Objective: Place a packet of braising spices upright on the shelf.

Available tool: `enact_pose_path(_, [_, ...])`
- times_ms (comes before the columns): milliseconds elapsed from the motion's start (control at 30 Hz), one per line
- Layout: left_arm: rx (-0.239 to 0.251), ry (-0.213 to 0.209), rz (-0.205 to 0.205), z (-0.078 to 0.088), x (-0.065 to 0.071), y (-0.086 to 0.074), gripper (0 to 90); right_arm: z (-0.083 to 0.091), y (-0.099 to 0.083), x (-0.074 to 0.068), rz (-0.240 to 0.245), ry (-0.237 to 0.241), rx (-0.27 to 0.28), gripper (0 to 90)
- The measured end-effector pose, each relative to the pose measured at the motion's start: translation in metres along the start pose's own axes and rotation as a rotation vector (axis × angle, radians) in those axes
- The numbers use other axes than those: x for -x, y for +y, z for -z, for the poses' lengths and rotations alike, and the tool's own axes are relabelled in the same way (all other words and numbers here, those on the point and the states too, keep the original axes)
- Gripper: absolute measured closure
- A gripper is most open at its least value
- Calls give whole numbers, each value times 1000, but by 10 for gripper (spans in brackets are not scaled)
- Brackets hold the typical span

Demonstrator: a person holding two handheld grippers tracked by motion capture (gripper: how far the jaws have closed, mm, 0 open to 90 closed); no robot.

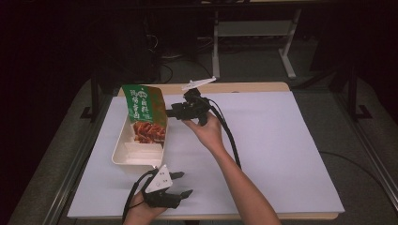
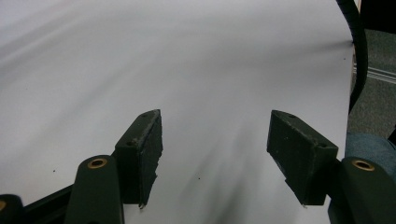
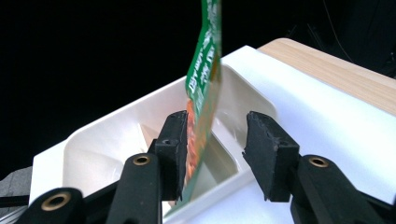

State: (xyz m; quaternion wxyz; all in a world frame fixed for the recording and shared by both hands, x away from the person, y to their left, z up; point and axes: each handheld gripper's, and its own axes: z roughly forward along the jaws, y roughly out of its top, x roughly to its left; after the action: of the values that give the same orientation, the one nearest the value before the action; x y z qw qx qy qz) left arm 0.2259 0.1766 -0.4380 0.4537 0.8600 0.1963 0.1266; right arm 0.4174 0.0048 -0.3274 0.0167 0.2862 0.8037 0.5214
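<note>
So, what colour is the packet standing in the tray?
Packet: green on top, reddish-brown food picture below; high view.

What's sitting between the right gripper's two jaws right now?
The green snack packet, standing edge-on against one jaw with a gap to the other, so the right gripper is open. Behind it sits the white tray, seen in the right gripper view.

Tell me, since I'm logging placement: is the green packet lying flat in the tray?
No. The green packet stands on edge, leaning in the tray, between the right hand-held gripper's open jaws.

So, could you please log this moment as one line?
right tongs: open around green packet | packet: standing in white tray | left tongs: open, empty
</note>
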Motion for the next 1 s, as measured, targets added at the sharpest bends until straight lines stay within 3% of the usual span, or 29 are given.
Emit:
enact_pose_path(533, [0, 9, 16, 1, -3, -1, 338, 44, -21, 15, -25, -28, -14, 496])
enact_pose_path(1000, [2, 11, 19, 2, -4, -1, 338, 71, -38, 23, -45, -47, -24, 458])
